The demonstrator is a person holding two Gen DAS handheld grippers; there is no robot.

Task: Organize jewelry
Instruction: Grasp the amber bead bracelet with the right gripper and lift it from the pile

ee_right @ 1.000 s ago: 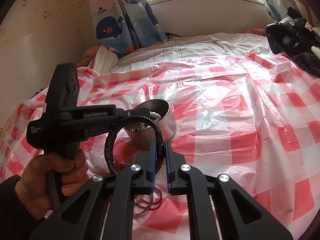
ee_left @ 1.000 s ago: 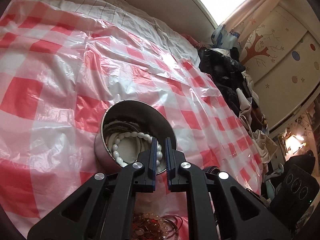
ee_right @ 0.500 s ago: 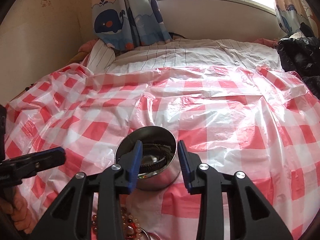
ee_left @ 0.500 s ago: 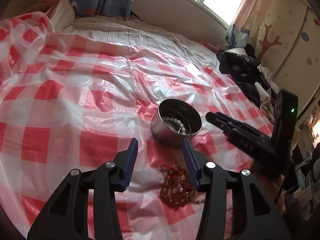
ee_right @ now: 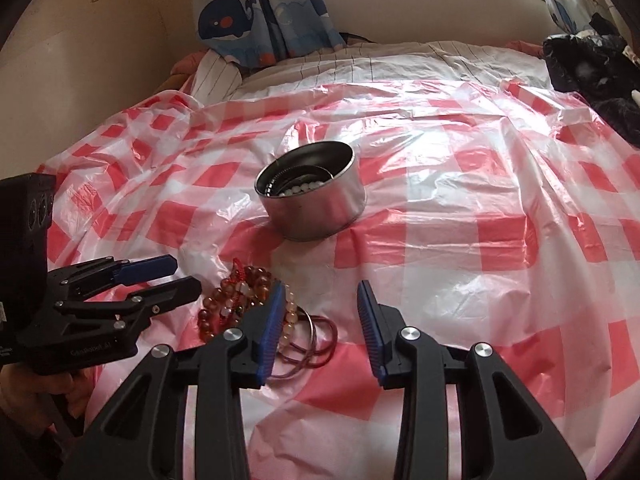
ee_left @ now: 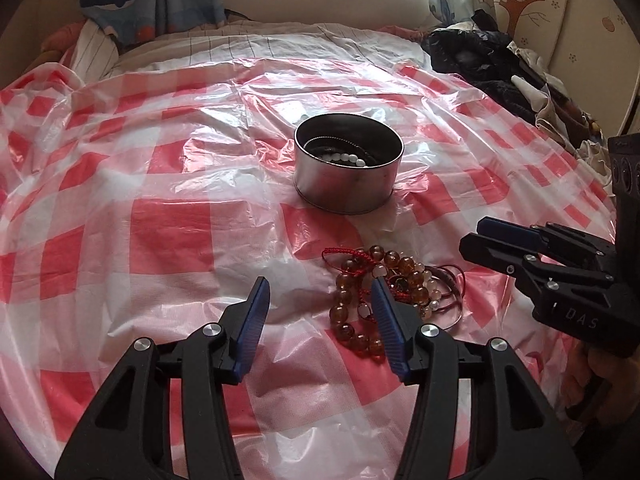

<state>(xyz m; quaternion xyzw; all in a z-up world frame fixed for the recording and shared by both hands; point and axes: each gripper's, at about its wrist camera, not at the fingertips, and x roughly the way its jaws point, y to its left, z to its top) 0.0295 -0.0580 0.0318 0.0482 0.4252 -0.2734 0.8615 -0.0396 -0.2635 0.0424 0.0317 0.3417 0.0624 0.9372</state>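
Right at the bottom of the left wrist view, the left gripper point(ee_left: 320, 298) – black arms w/ blue ribbed pads – has just been opening; its jaws stand apart w/ nothing between them but red-and-white checked plastic sheet point(ee_left: 160, 240). Its right pad overlaps the near edge of a heap of amber-brown bead bracelets w/ red cord and thin dark-red bangles point(ee_left: 384, 292), lower centre of frame; whether it touches them can't be told.

At the bottom of the right wrist view, the right gripper point(ee_right: 322, 306) has just been opening too – jaws apart, empty, bare sheet between the pads. The heap sits by its left pad, lower left of centre, partly hidden behind that pad.

Each gripper shows in the other's view: the right one at right edge of the left wrist view, the left one at left edge of the right wrist view, a hand under it.

Farther back, mid-frame, stands a round shiny steel tin point(ee_left: 347, 176), upright on the sheet, well apart from the heap. Inside: a white bead bracelet point(ee_left: 344, 158) and dark bangles.

Beyond, top of frame – striped bedding point(ee_left: 260, 46), a whale-print curtain point(ee_right: 256, 12) upper left, dark clothes point(ee_left: 488, 60) upper right.
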